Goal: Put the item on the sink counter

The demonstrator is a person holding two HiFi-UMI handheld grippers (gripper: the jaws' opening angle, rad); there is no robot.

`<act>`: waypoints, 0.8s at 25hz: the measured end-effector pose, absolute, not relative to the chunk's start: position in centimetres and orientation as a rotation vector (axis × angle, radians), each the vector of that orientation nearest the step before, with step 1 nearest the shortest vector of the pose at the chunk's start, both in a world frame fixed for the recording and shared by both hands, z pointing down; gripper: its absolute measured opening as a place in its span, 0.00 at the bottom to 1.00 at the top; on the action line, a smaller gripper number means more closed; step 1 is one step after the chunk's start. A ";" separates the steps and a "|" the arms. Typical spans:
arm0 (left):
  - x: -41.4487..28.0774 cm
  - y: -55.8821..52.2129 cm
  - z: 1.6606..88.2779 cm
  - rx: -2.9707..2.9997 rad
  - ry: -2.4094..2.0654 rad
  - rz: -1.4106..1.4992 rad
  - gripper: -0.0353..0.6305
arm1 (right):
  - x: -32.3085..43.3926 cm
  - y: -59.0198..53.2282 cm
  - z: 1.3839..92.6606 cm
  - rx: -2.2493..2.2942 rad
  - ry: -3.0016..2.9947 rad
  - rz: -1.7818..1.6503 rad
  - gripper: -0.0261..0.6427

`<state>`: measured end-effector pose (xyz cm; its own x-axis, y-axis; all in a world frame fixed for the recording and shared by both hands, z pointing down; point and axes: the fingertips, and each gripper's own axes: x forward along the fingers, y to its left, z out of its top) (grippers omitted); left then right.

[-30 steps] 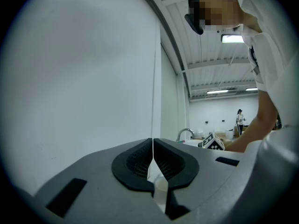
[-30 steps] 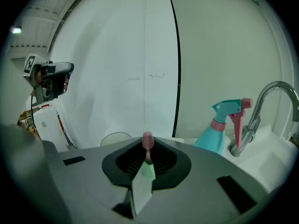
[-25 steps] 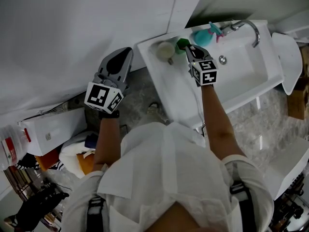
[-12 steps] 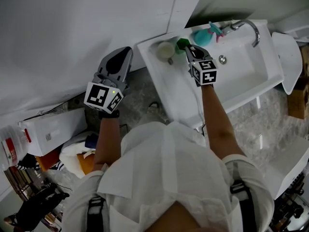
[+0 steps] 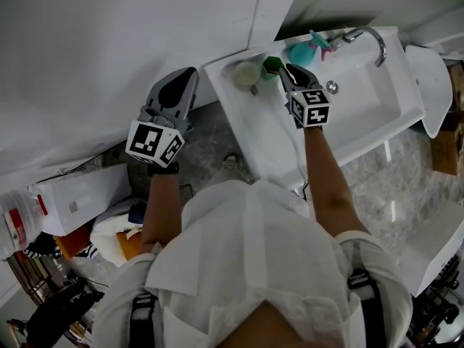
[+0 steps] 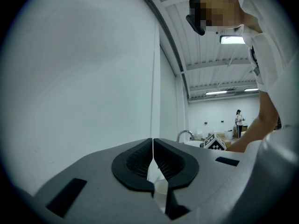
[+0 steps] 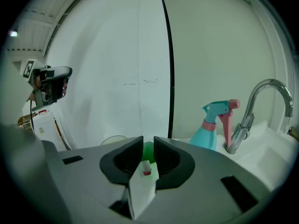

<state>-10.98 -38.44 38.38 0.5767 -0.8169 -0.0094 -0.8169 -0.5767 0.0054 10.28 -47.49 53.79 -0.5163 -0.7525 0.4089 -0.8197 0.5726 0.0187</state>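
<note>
My right gripper (image 5: 289,74) hovers over the back left corner of the white sink counter (image 5: 250,125). It is shut on a small white item with a red mark (image 7: 142,185), which sticks out below the jaws in the right gripper view. Just past its tips stand a green object (image 5: 272,64) and a pale cup (image 5: 246,73). My left gripper (image 5: 178,93) is shut and holds nothing. It hangs off the counter's left side, pointing at the white wall (image 6: 84,78).
A teal spray bottle with a pink trigger (image 7: 209,131) stands beside the chrome faucet (image 7: 261,101) at the back of the basin (image 5: 362,96). Boxes and clutter (image 5: 65,201) sit on the floor at the left. A white toilet (image 5: 428,85) is at the right.
My right gripper has edged slightly toward the back of the counter with the white item still in it. The left gripper has hardly moved.
</note>
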 end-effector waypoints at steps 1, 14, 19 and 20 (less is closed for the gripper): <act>-11.0 -38.4 38.3 2.792 -1.443 -0.019 0.08 | 10.5 -47.4 53.4 1.287 -2.441 0.246 0.12; -11.0 -38.3 36.5 2.834 -1.443 -0.044 0.08 | 15.2 -44.6 44.6 1.541 -2.550 0.136 0.12; -11.0 -38.1 35.7 2.849 -1.450 -0.063 0.08 | 18.0 -42.6 40.6 1.680 -2.571 0.054 0.11; -11.0 -38.1 35.5 2.852 -1.449 -0.066 0.08 | 18.5 -42.2 39.9 1.701 -2.571 0.034 0.11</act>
